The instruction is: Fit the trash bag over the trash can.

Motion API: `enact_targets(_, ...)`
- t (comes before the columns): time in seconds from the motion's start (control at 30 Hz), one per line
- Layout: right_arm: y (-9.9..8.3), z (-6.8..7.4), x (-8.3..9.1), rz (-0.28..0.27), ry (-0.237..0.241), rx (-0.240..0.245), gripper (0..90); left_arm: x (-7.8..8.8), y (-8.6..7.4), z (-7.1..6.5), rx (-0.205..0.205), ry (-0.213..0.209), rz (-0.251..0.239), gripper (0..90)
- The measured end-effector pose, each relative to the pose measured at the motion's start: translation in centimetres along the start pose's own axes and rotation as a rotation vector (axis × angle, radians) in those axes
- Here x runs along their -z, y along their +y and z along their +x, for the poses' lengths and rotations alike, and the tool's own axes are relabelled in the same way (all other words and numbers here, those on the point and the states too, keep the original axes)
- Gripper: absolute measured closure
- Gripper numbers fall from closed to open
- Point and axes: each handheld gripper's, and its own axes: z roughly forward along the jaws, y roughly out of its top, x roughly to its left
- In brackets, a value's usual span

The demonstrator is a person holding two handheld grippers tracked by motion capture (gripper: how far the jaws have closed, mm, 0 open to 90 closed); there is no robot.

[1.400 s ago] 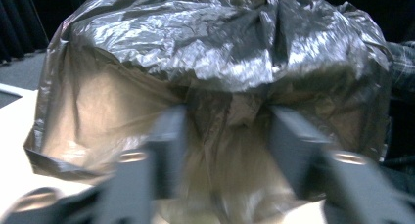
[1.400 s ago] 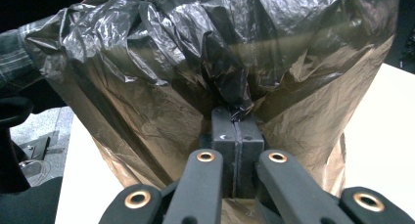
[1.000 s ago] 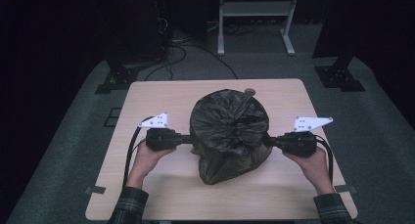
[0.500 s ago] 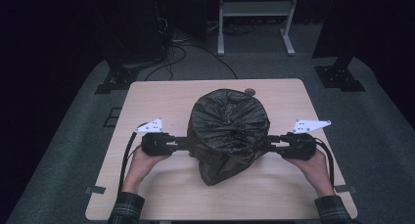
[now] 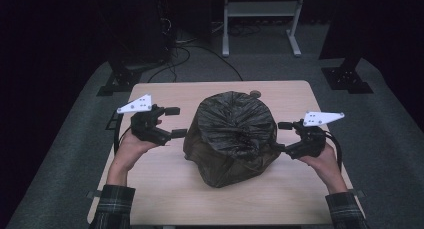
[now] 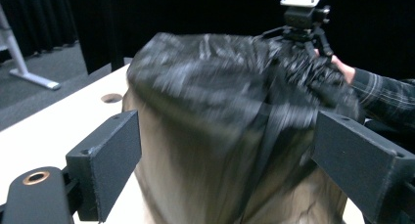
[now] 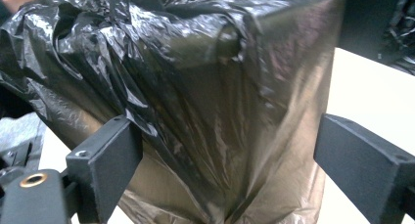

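Black plastic bag (image 5: pixel 231 136), crinkled and gathered on top over a boxy shape, stands at the middle of the wooden table (image 5: pixel 160 199). Left gripper (image 5: pixel 172 123) is held just left of it, right gripper (image 5: pixel 281 135) at its right flank. Both sets of jaws have just been opening and now stand wide, gripping nothing.
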Motion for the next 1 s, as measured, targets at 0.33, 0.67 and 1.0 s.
enact_targets(0.33, 0.7, 0.1, -1.1, 0.021, 0.032, 0.023, 9.7, -6.2, 6.4, -1.9, -0.106, -0.094, 0.093, 8.8)
enact_targets(0.67, 0.9, -0.1, -1.0, 0.024, 0.033, 0.031, 9.7, -13.9, 9.3, -2.8, -0.12, -0.102, 0.28, 5.8)
enact_targets(1.0, 1.0, -0.2, -1.0, 0.03, 0.035, 0.038, 9.7, -19.9, 7.4, -2.3, -0.12, -0.06, 0.527, 5.6)
